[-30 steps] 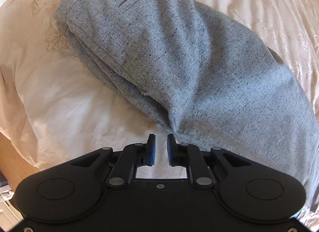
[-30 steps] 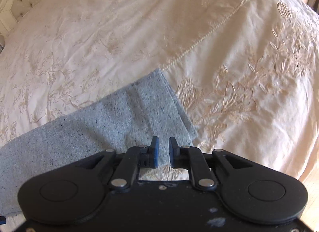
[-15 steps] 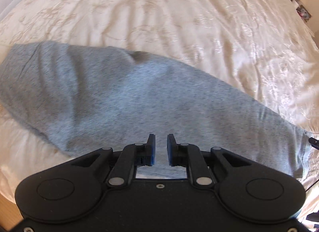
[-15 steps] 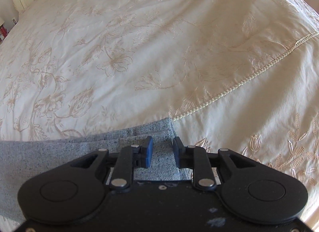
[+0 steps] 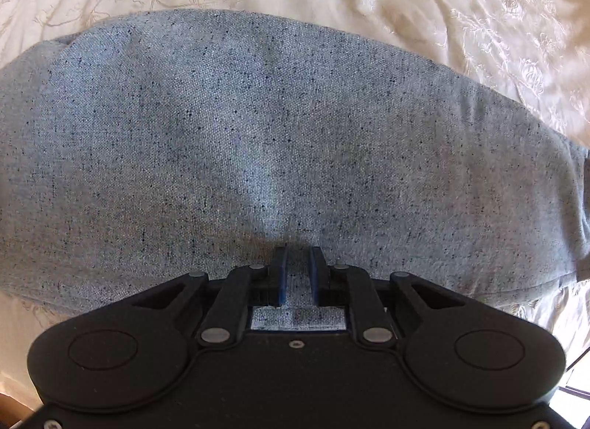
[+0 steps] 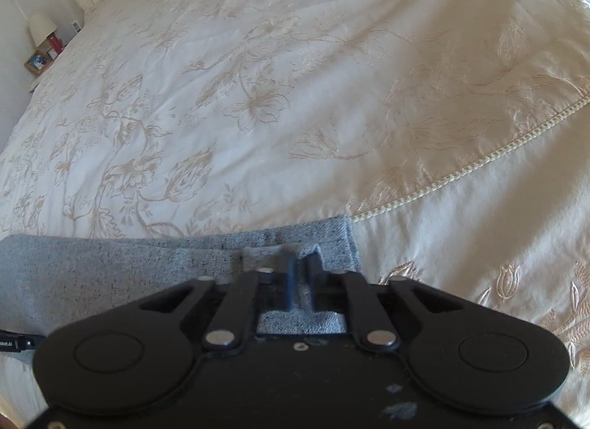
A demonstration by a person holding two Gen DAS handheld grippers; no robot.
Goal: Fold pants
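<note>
On the bedspread point(image 6: 295, 97), pants point(image 5: 276, 134) lying folded lengthwise; right gripper point(image 6: 300, 263) clenching the hem, left gripper point(image 5: 297, 255) resting slightly parted mid-leg. Crosswise fold remaining.

Lighting: bright daylight, both views. Left wrist view: satin sheen and glare on bedspread point(image 5: 516, 41) far right; pants point(image 5: 276, 134) evenly lit, weave sharp, soft shadow near the fingers. Right wrist view: bedspread point(image 6: 258, 78) washed pale far left, warmer and shaded right. Strong fisheye bending at all edges; dark corner vignetting; near housings slightly soft.
</note>
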